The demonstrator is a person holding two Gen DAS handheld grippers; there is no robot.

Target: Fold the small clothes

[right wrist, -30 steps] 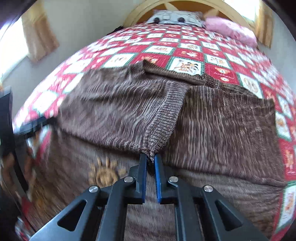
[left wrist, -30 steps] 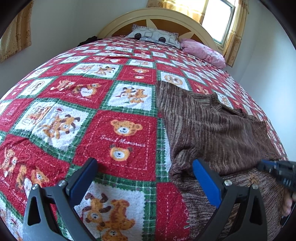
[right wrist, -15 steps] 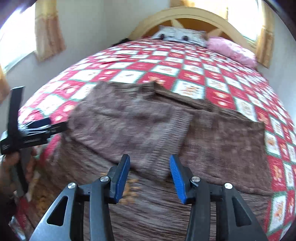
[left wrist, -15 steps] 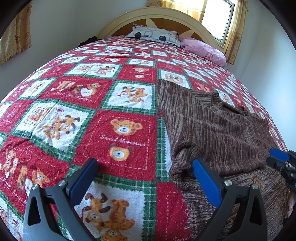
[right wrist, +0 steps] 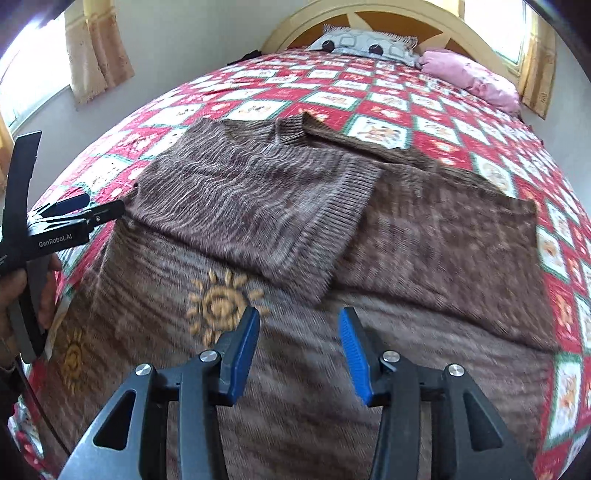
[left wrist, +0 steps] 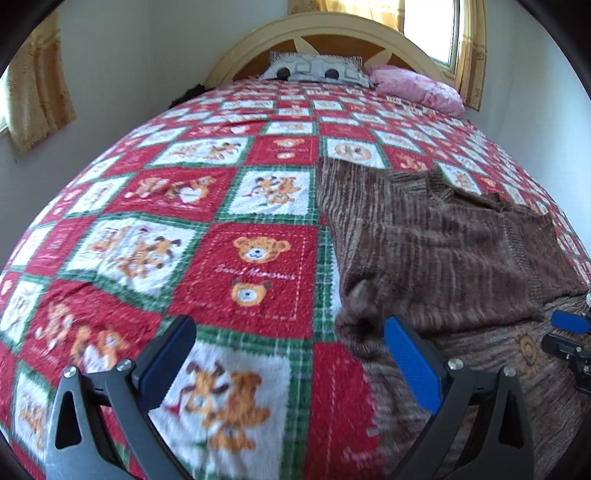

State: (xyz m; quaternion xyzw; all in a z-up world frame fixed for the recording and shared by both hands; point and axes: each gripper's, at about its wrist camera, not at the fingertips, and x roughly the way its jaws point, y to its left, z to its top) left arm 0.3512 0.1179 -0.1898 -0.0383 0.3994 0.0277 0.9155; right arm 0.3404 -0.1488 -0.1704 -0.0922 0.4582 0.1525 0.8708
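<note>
While the brown striped knitted sweater lies spread on the red, white and green teddy-bear patchwork quilt, it fills the middle and lower half of the right wrist view, directly ahead of the right gripper. One sleeve is folded across the body, its ribbed cuff ending near the centre of that frame, just above the blue fingertips. In the left wrist view the same garment occupies the right half of the frame, and the left gripper hangs over its left edge, one finger above the quilt and the other above the knit.

Both views are softened by motion blur, so the weave and the orange sun-shaped motifs near the hem read only roughly. The sweater's lower hem runs out of frame at the bottom of both views. Only the tip of the right gripper shows at the right edge of the left wrist view.

Each gripper has its blue-padded fingers spread apart, holding nothing; whether either touches the fabric cannot be told. At the upper part of both frames sit a grey patterned pillow and a pink pillow against the cream arched headboard.
</note>
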